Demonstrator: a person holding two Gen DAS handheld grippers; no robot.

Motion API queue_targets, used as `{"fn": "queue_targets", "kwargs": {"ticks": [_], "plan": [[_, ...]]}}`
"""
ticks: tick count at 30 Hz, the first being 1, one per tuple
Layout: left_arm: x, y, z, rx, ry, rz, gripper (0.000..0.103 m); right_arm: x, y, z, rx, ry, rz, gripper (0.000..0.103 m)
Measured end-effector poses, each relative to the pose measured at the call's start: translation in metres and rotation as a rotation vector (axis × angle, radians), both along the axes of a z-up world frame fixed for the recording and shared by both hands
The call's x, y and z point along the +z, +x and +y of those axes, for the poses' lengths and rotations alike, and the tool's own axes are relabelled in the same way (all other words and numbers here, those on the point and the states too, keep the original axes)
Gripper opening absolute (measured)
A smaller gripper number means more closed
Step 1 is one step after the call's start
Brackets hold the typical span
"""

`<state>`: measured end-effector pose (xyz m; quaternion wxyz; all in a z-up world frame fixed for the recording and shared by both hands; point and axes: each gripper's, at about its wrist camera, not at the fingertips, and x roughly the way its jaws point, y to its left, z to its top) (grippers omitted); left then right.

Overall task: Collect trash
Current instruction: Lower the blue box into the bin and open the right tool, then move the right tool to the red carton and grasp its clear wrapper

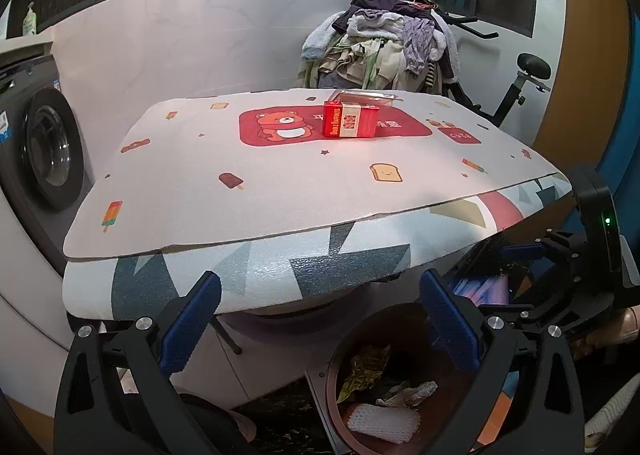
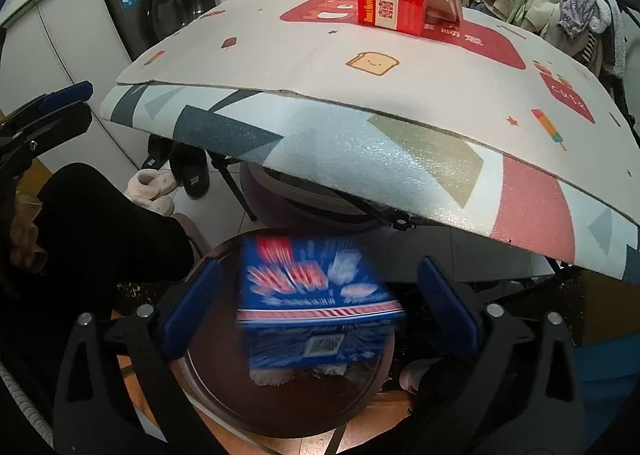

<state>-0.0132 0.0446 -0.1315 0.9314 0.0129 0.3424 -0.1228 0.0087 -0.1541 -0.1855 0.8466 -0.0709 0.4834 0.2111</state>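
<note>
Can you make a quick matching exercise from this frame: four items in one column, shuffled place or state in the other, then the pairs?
Items:
1. red carton
2. blue box
3. white foam net
4. right gripper

States:
A. lying inside the bin among other trash
B. open, fingers apart, touching nothing
C. standing on the table, by the bear print
D. motion-blurred, loose between the open fingers, above the bin

Pairs: 1-C, 2-D, 3-A, 4-B
</note>
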Motion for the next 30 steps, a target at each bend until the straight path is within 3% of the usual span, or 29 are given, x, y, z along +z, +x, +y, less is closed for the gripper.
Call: {"fn": "queue_targets", "kwargs": {"ticks": [16, 20, 30], "plan": [[0.002, 0.009, 0.005, 0.012, 0.001, 0.005, 0.097, 0.010, 0.006, -0.016, -0.069, 0.038, -0.024, 0.097], [0.012, 0.019, 0.008, 0.012, 0.031, -0.011, 0.097, 0.017, 0.012, -0.023, -0.090, 0.052, -0.031, 0.097], [0.050, 0.057, 0.021, 0.028, -0.014, -0.068, 0.097, 0.053, 0.057, -0.048, -0.183, 0.114, -0.086, 0.097]]}}
